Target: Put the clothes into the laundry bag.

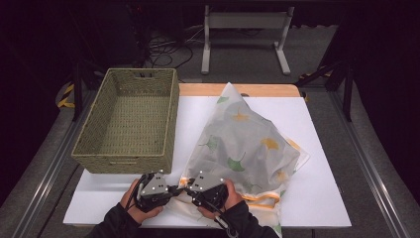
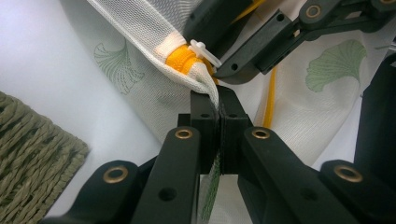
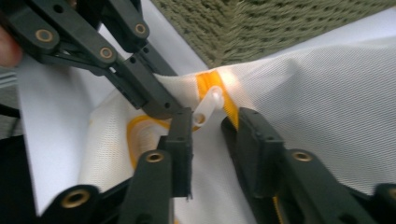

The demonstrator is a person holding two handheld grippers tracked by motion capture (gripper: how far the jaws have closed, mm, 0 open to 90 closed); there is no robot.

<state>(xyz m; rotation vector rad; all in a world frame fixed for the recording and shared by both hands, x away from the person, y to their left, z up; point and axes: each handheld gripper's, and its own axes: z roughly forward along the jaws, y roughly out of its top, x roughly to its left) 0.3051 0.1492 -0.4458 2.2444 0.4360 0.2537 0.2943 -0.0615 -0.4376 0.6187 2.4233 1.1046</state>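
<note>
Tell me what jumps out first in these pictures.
A white mesh laundry bag printed with ginkgo leaves lies right of centre on the table, beside a woven basket at the left. At the near edge, the left gripper pinches the bag's corner, while the right gripper stands open around the white zipper pull.

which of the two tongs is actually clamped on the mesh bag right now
The left tongs: their jaws are shut on the mesh bag corner below the orange zipper end. The right tongs stand open around the white zipper pull.
</note>
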